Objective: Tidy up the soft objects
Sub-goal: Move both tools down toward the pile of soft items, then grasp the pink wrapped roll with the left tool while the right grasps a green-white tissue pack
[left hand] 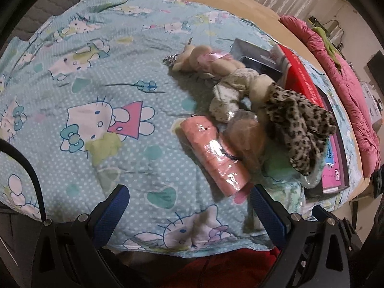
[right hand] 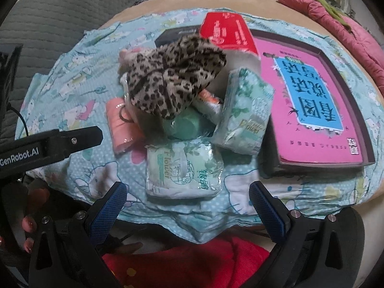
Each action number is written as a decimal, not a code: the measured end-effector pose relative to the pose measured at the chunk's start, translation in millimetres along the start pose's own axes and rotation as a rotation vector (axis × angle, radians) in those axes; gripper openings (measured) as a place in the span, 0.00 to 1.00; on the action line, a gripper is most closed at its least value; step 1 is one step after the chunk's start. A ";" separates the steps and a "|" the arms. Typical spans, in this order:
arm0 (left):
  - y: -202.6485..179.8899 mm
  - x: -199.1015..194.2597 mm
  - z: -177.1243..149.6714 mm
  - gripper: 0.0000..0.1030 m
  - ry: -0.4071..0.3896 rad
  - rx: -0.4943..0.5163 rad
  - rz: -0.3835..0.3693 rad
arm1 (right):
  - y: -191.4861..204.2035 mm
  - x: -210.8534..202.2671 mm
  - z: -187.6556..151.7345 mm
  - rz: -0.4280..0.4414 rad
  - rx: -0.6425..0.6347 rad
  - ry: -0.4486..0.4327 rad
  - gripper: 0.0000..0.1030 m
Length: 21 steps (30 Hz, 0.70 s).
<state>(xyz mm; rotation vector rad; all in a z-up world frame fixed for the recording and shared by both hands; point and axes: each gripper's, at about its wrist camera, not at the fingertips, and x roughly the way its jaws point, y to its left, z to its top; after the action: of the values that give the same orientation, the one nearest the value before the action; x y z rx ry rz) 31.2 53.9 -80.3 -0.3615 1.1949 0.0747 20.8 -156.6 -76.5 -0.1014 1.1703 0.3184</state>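
Both hand-held grippers, left [left hand: 189,206] and right [right hand: 188,202], hang spread and empty over the unsorted pile [right hand: 172,79] on the bed [left hand: 84,84]; sorting looks barely begun.

- The leopard-print fabric piece [right hand: 172,76] lies on top of the pile, on the cartoon-cat printed bedsheet [right hand: 72,81].
- The green-patterned tissue pack [right hand: 182,168] lies nearest, before the pile.
- A second, tilted tissue pack [right hand: 244,112] leans just to its right.
- The pink book in a dark tray [right hand: 312,100] lies right of both packs.
- The pink plastic-wrapped roll [right hand: 118,127] lies left of the pile.
- The red box [right hand: 228,33] sits behind.
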 end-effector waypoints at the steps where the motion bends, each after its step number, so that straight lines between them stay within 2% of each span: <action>1: -0.3 1.5 0.8 0.98 0.003 0.000 -0.001 | 0.5 3.0 1.0 0.000 -0.001 -0.001 0.98; 17: 5.3 39.7 24.6 0.96 0.050 -0.059 -0.033 | 9.4 40.1 12.1 -0.071 -0.058 -0.005 0.98; 21: 1.6 50.2 32.0 0.94 0.062 -0.061 -0.022 | 10.5 39.9 14.5 -0.073 -0.061 -0.030 0.92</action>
<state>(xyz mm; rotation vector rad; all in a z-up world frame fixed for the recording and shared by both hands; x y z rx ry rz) 78.1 58.8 -116.7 -0.4325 1.2514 0.0817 44.6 -135.4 -106.4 -0.1920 1.1247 0.2904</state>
